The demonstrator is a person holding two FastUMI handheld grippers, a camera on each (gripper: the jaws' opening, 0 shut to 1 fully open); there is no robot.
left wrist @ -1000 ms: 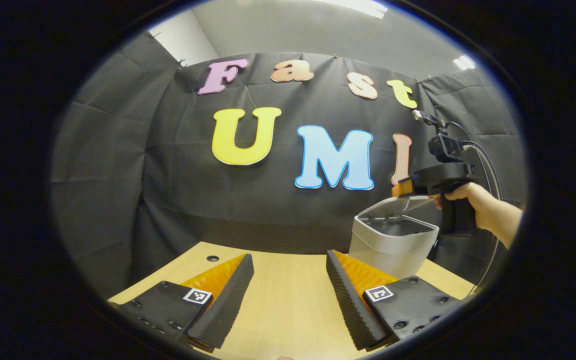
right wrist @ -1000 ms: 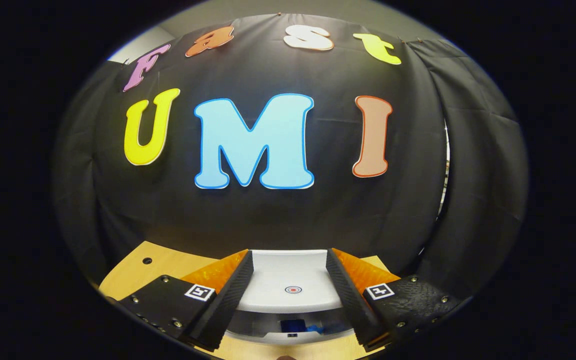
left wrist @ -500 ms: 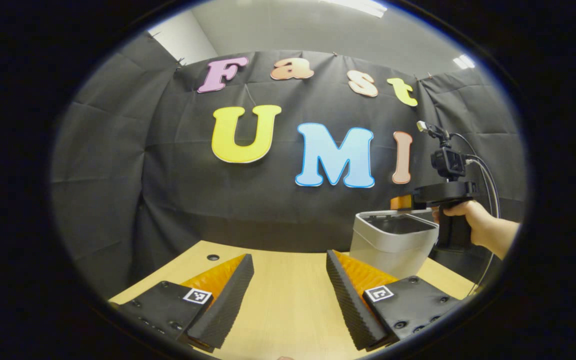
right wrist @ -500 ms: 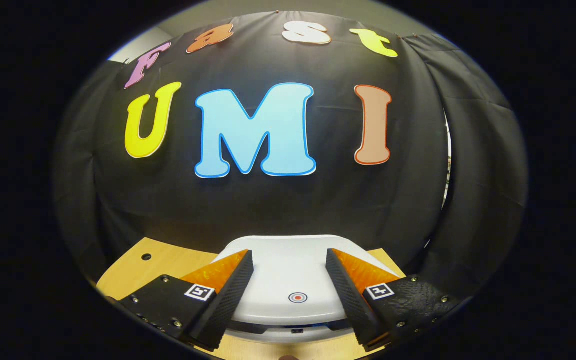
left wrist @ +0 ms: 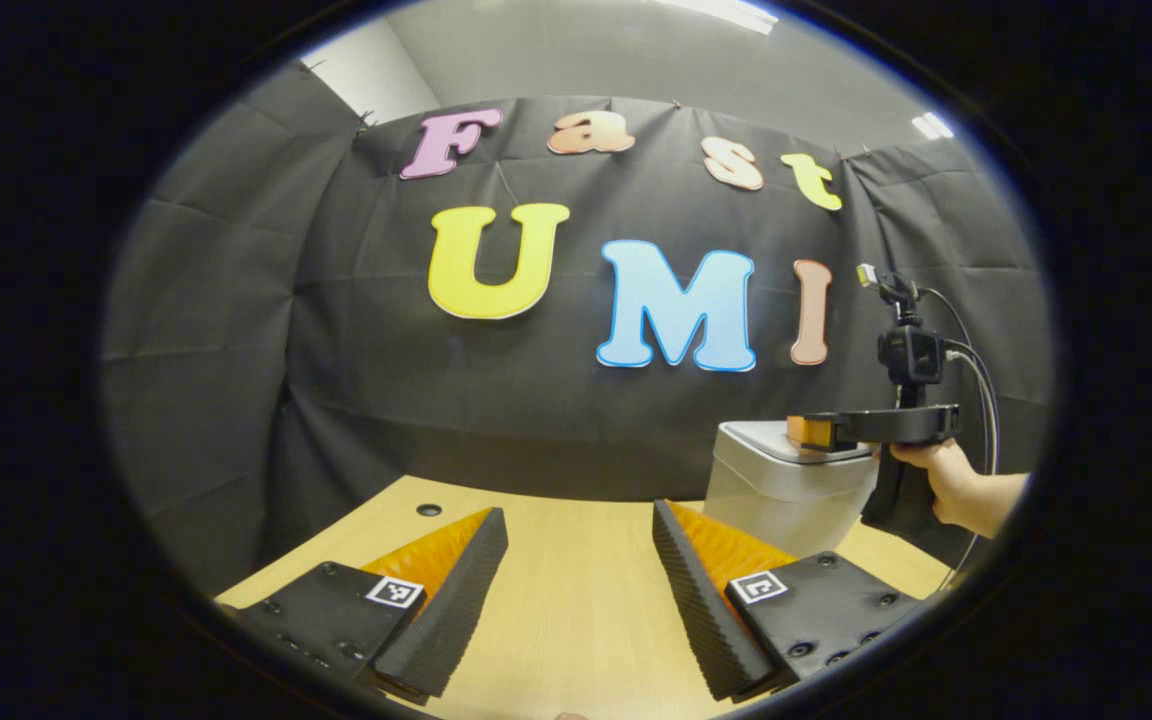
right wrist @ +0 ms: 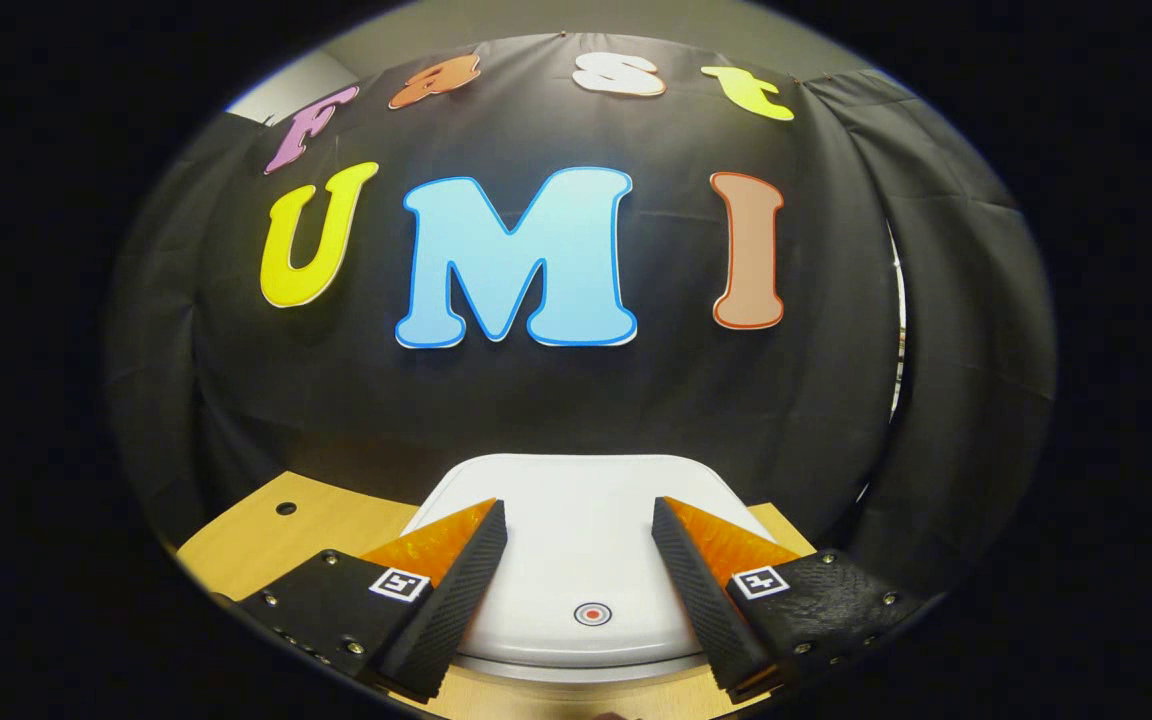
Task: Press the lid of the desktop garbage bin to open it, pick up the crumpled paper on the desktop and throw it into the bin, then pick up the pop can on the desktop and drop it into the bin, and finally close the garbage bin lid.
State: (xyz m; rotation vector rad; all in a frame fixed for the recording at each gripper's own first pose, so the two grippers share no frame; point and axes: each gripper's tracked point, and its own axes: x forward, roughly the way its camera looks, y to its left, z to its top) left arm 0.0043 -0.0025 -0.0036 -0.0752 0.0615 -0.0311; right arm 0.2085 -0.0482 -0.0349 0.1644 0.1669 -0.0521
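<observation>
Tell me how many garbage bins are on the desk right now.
1. The garbage bin stands at the desk's far right with its lid down, and the right gripper rests over it. Others could sit outside the views.

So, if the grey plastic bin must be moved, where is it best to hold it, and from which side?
Probably the grey plastic bin by its flat side walls just under the closed white lid, coming level from the front: the body narrows downward, so a lower hold may slip.
</observation>
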